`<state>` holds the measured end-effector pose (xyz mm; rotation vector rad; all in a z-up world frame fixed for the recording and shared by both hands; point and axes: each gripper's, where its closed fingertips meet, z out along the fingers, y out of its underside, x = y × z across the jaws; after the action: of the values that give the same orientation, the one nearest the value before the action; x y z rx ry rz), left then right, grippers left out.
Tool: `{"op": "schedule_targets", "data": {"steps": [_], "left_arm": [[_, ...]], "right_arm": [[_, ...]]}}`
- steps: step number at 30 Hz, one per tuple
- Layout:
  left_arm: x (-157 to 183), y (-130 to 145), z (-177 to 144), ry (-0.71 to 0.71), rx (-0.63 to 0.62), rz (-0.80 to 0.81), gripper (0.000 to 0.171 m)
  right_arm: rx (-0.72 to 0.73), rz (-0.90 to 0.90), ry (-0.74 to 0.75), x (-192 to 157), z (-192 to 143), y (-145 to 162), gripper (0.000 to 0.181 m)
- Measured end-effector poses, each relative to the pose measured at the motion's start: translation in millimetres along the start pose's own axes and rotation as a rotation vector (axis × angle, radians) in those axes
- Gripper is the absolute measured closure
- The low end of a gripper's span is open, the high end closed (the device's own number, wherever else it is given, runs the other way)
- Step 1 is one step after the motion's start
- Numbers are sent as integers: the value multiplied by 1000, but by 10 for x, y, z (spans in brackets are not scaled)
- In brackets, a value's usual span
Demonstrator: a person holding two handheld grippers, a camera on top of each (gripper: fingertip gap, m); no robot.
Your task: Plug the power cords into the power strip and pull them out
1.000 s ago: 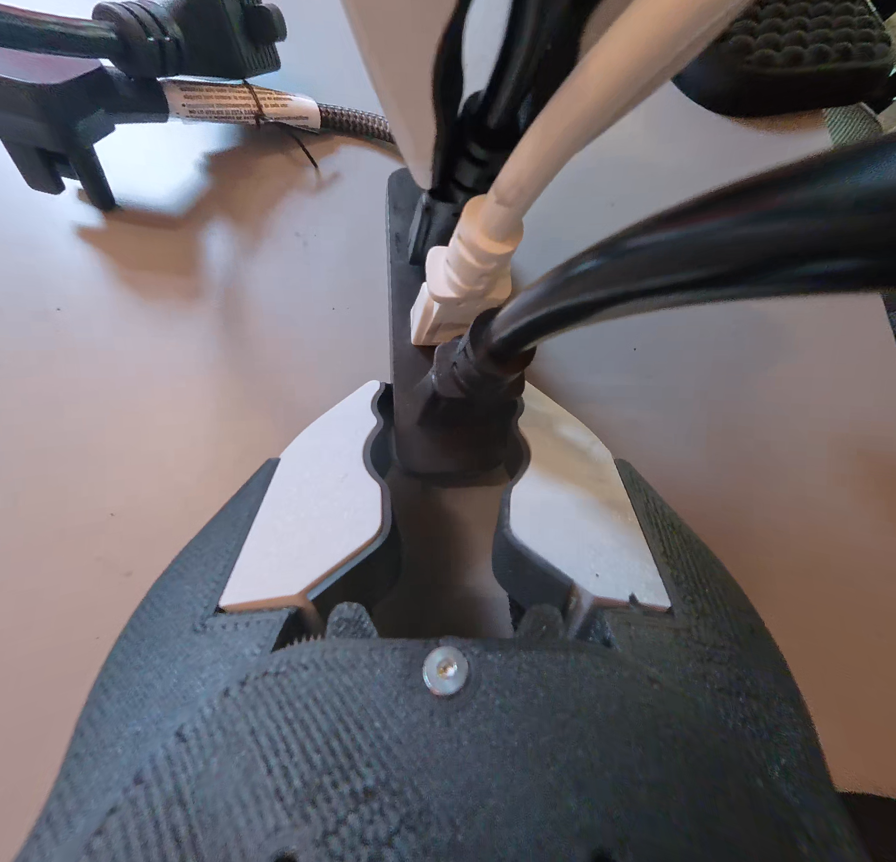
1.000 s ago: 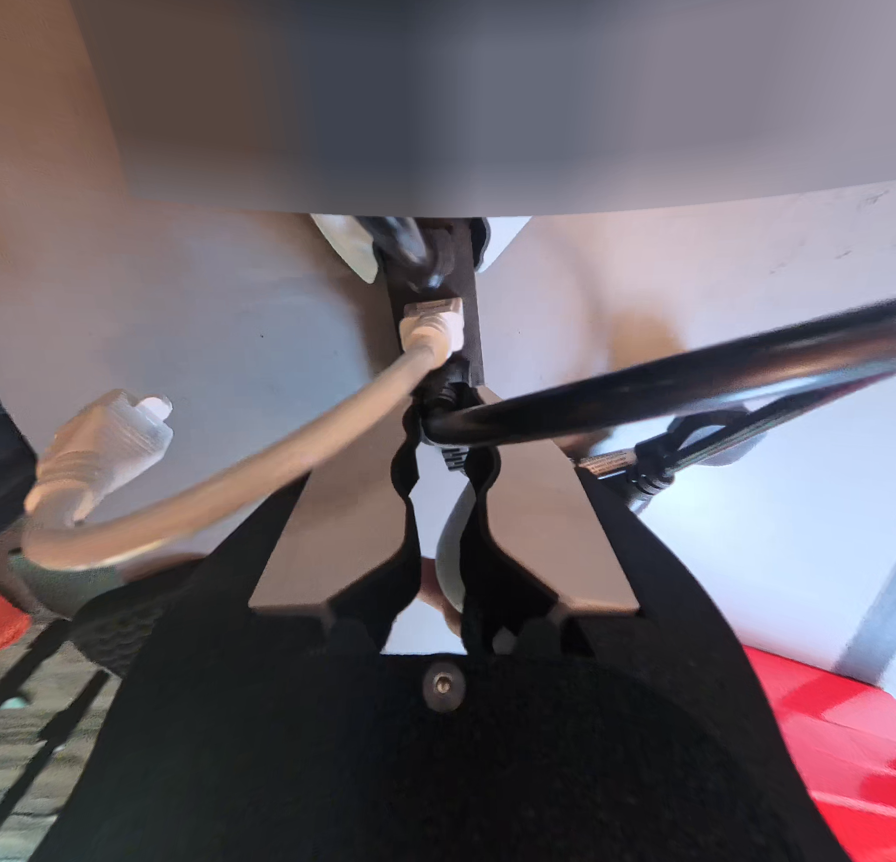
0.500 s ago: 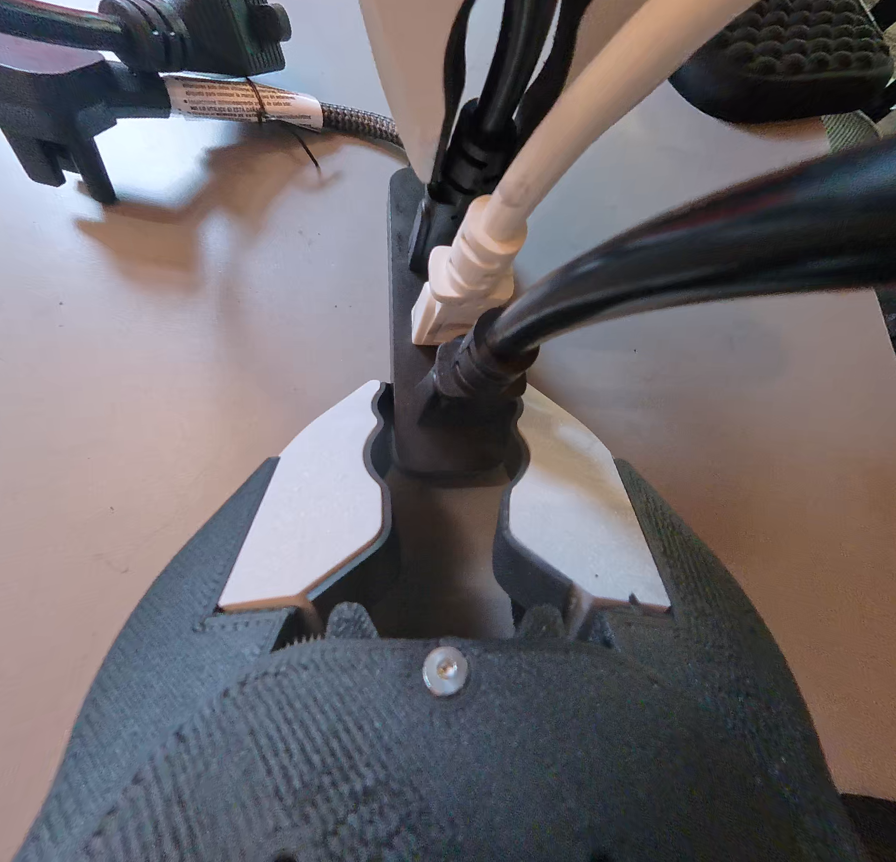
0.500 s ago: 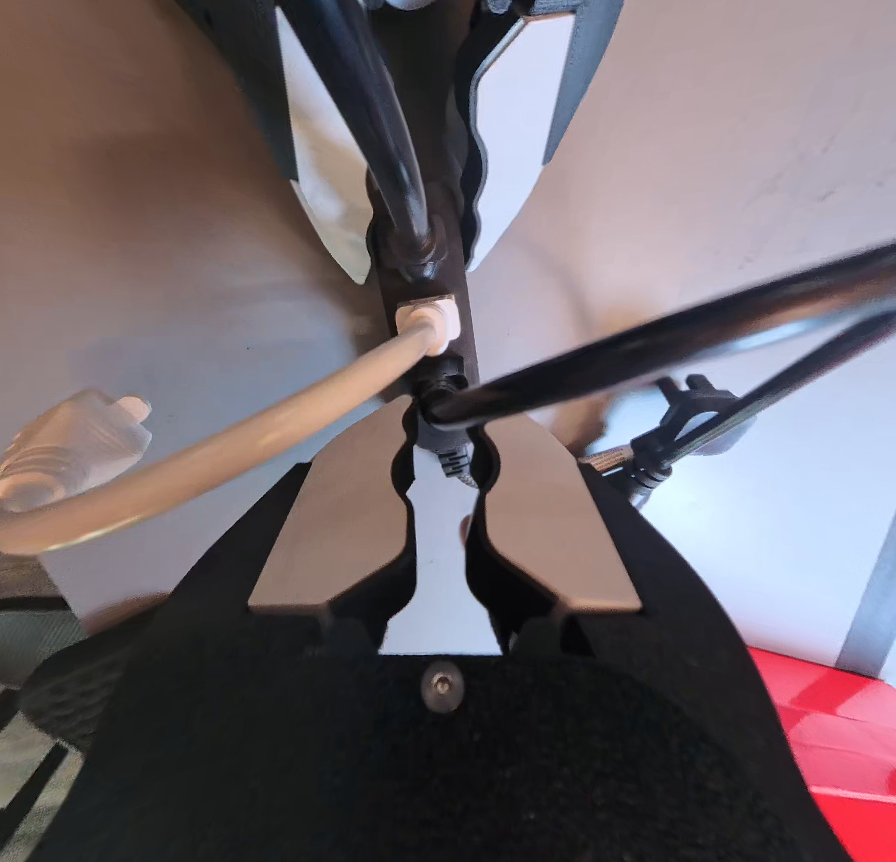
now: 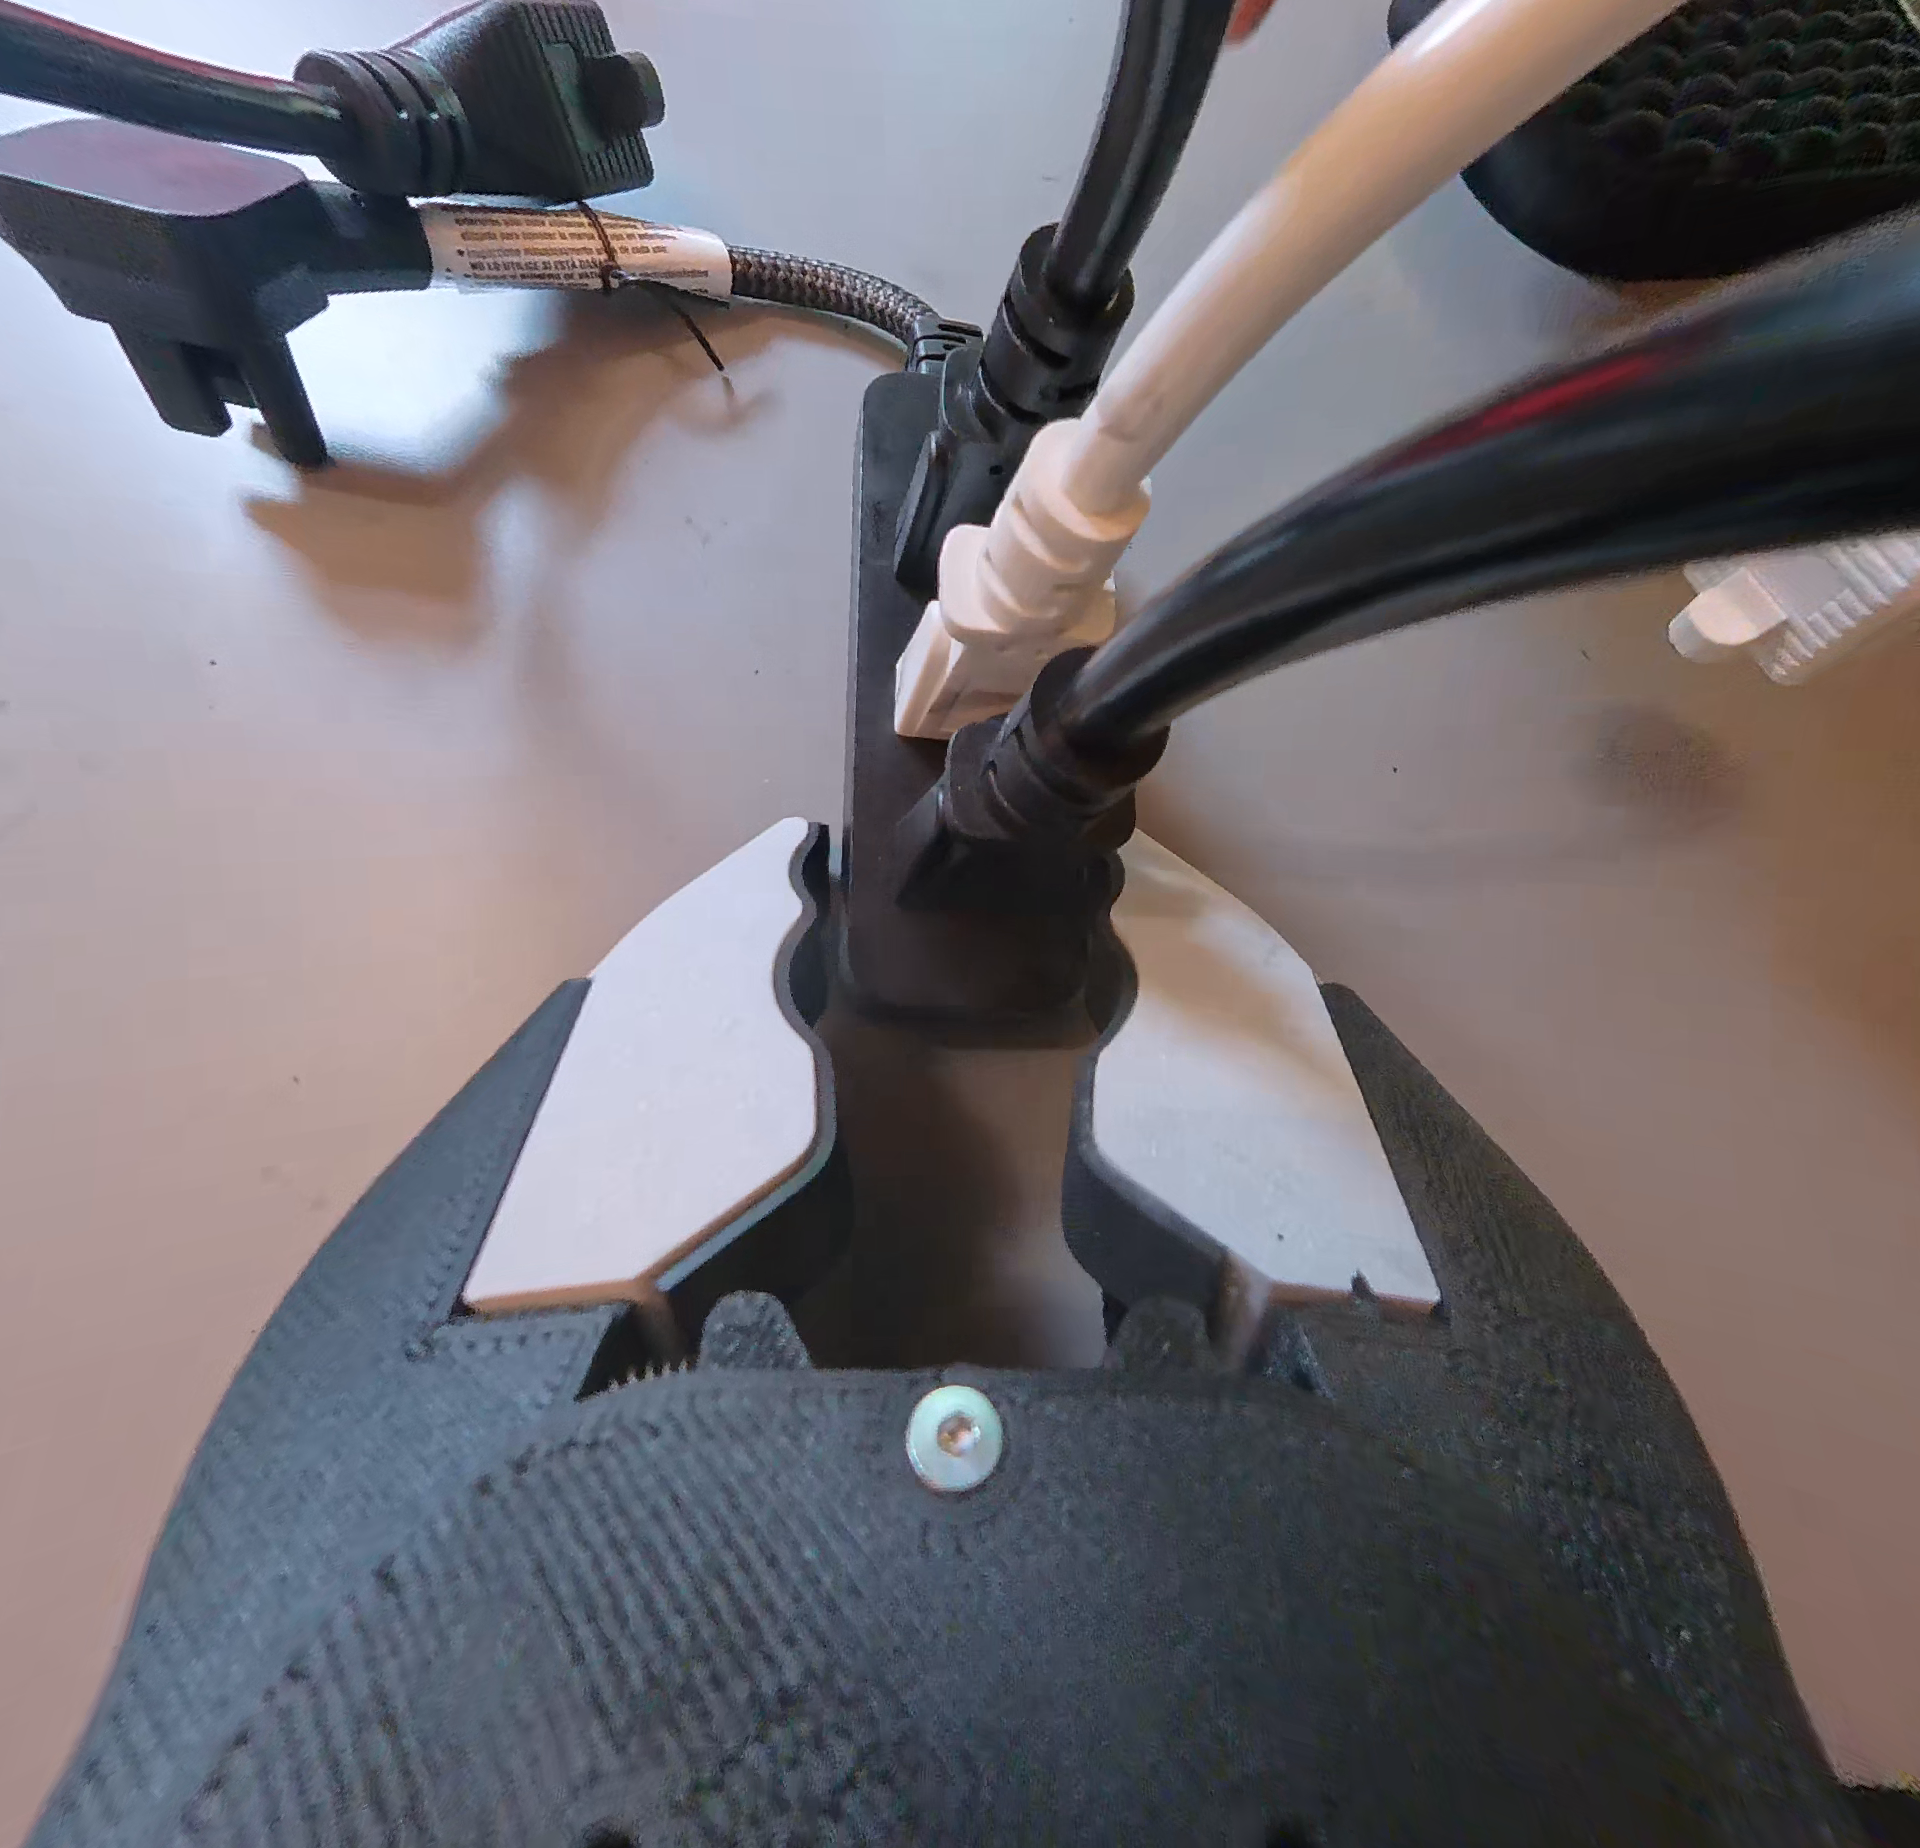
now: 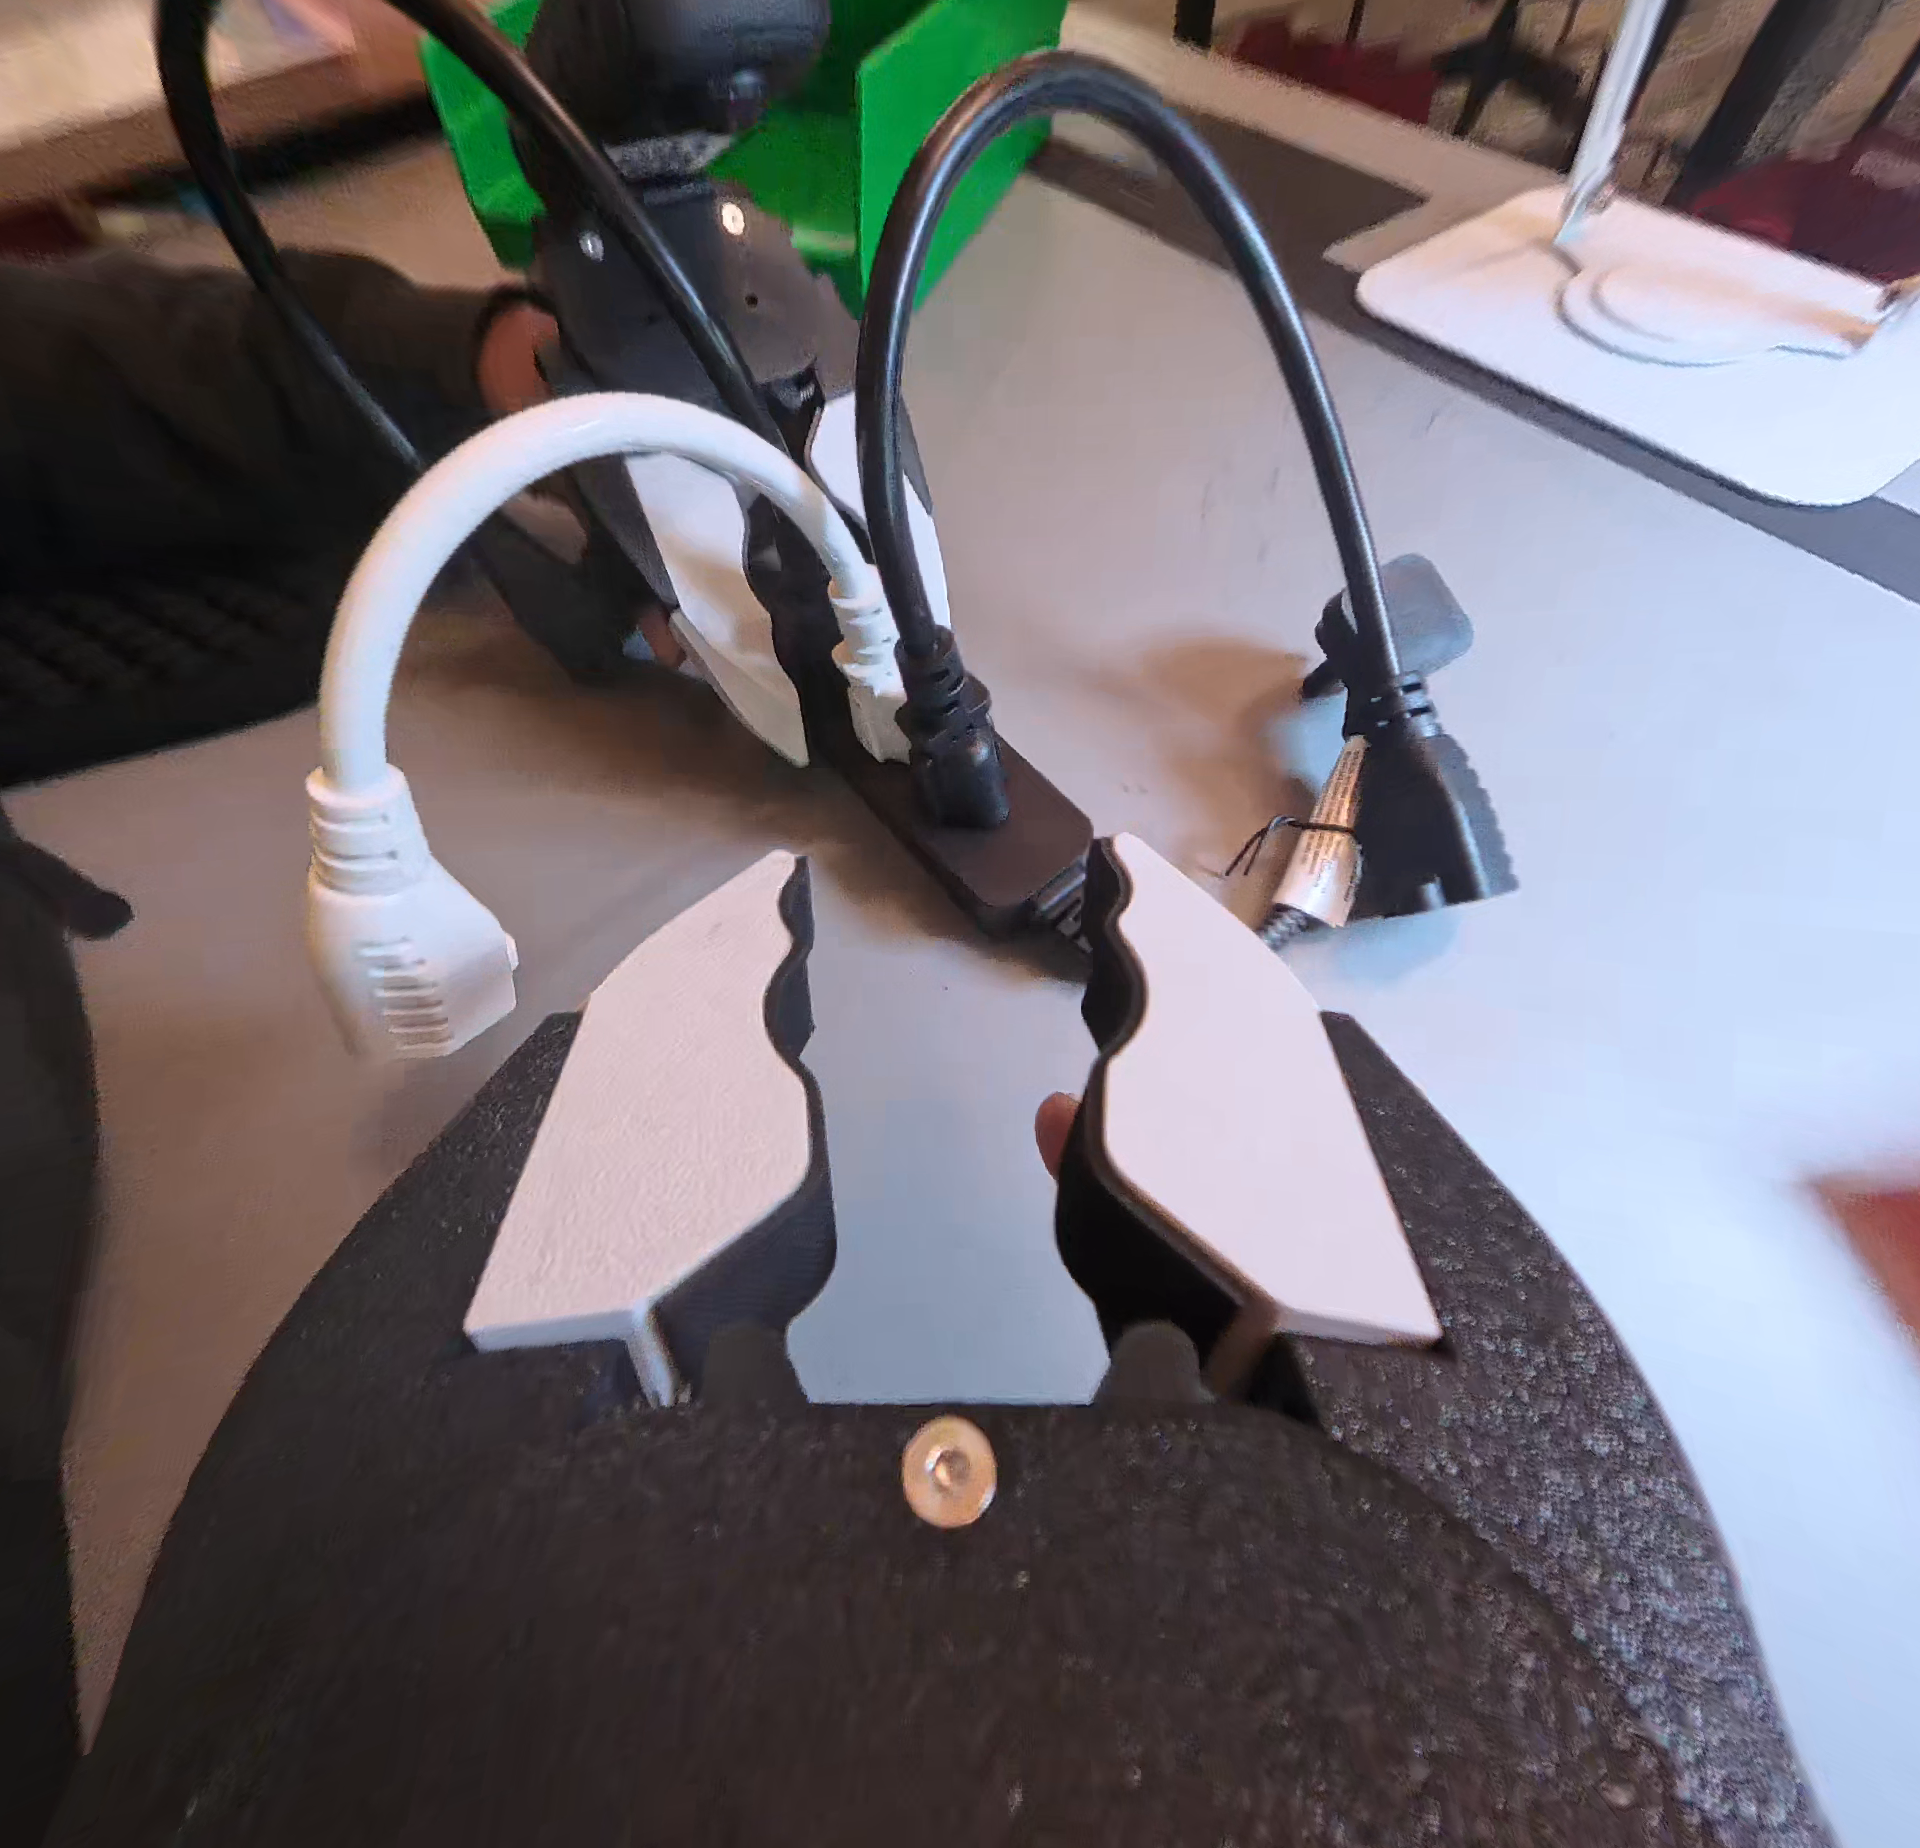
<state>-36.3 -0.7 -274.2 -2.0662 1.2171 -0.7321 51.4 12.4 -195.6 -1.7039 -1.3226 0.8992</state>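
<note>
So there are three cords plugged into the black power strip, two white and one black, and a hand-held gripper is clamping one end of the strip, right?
Not quite: the colours are swapped. The left wrist view shows two black cords and one white cord plugged into the power strip. The rest holds: the left hand-held gripper clamps the strip's near end.

Your left gripper [image 5: 961, 925], a black textured printed body with pale grey finger plates, points toward twelve o'clock in its own view, both fingers pressed against the sides of what sits between them. Your right gripper [image 6: 951, 925], built alike, holds nothing, its fingers parted with a clear gap. In the right wrist view the left gripper [image 6: 774, 655] shows at eleven o'clock, tilted downward.
</note>
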Motion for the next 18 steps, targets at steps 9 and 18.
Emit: {"op": "schedule_targets", "data": {"steps": [9, 18], "left_arm": [[9, -11, -62, -42, 17, -19, 120], [-37, 67, -375, -133, 76, -73, 122]], "right_arm": [[140, -27, 6, -58, -50, 2, 128], [168, -92, 39, -26, -78, -91, 122]]}}
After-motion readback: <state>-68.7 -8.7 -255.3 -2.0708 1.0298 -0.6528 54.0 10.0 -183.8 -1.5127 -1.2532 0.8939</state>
